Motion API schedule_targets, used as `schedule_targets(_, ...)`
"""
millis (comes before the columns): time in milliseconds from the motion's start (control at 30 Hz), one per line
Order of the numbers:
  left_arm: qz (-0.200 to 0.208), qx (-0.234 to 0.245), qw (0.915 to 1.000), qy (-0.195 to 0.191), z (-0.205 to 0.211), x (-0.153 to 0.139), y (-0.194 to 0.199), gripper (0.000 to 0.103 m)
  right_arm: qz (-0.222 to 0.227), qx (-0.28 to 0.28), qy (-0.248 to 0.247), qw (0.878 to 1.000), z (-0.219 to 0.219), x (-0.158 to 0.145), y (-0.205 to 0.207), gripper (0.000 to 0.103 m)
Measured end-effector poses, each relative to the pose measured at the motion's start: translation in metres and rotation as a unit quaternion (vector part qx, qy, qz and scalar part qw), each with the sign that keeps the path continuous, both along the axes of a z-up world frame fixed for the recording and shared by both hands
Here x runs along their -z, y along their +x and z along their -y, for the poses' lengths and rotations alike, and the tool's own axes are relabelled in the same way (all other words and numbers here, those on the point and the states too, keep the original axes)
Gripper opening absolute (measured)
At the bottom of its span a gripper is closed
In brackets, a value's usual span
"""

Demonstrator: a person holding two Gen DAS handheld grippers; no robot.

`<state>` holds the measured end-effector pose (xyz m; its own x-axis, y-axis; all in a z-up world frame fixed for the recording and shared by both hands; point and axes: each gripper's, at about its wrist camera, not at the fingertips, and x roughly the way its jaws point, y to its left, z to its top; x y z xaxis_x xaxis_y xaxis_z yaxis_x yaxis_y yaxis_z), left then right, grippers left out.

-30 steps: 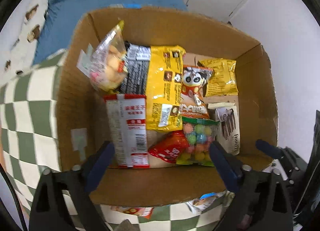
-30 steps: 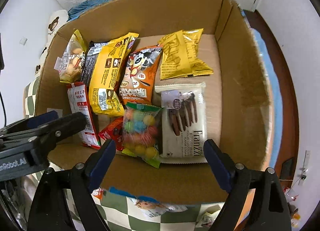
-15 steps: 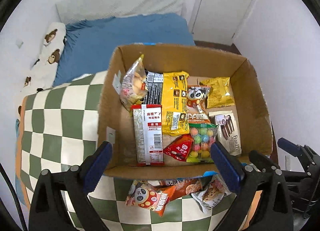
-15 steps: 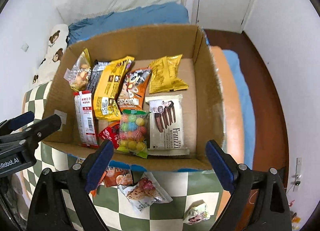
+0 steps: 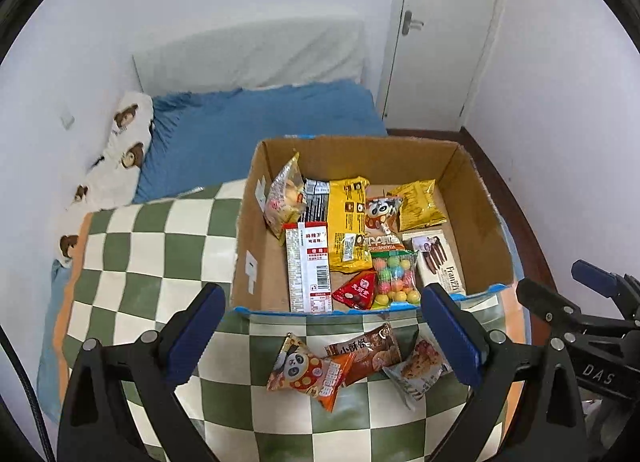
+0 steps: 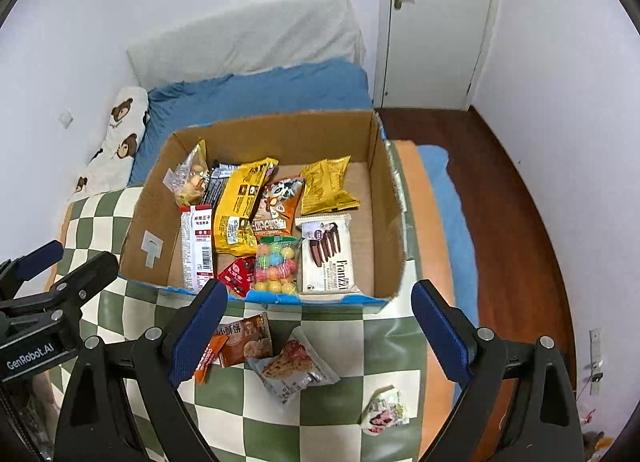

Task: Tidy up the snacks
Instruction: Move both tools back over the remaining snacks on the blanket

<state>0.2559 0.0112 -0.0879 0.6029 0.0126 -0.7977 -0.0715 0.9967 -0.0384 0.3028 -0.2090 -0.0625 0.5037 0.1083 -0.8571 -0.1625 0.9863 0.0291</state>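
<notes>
A cardboard box (image 5: 480, 190) (image 6: 388, 198) on a checked blanket holds several snack packs, among them a yellow bag (image 5: 347, 222), a candy-ball bag (image 6: 277, 264) and a white Franzzi pack (image 6: 328, 258). In front of the box lie a panda pack (image 5: 306, 372), a brown biscuit pack (image 5: 366, 352) (image 6: 244, 340), a clear cookie pack (image 6: 292, 368) and a small white pack (image 6: 384, 410). My left gripper (image 5: 320, 332) is open and empty above the loose packs. My right gripper (image 6: 318, 332) is open and empty, also above them.
The green-and-white checked blanket (image 5: 140, 262) covers a bed with a blue sheet (image 5: 248, 126) and bear-print pillow (image 6: 120, 134). A white door (image 6: 436, 22) and wooden floor (image 6: 516, 222) lie to the right.
Both grippers have pulled back and up from over the box. The view widened, showing the loose packs on the blanket in front of the box.
</notes>
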Motion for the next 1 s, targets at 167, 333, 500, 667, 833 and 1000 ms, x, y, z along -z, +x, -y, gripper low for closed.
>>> schedule_targets(167, 0.023, 0.0, 0.9997, 0.004, 0.002, -0.015, -0.025, 0.1, 0.029, 0.002, 0.002, 1.0, 0.005, -0.021, -0.029, 0.095)
schedule_targets(333, 0.041, 0.005, 0.9991, 0.005, 0.004, -0.028, -0.046, 0.1, 0.062, -0.002, 0.002, 0.998, 0.006, -0.043, -0.055, 0.095)
schedule_targets(500, 0.053, 0.006, 0.9986, 0.005, 0.006, -0.036, -0.059, 0.1, 0.079, -0.006, 0.012, 0.997, 0.004, -0.059, -0.071, 0.095)
schedule_targets(667, 0.046, -0.006, 0.9989, 0.0, 0.0, -0.029, -0.065, 0.1, 0.063, 0.001, 0.037, 0.997, 0.009, -0.055, -0.078, 0.095)
schedule_targets(833, -0.011, -0.041, 0.9991, 0.005, -0.021, 0.018, -0.063, 0.1, -0.034, 0.025, 0.08, 0.996, 0.021, 0.005, -0.065, 0.096)
schedule_targets(1000, -0.103, -0.081, 0.9912, -0.019, -0.049, 0.082, -0.054, 0.1, -0.153, 0.079, 0.133, 0.976, 0.027, 0.102, -0.044, 0.096)
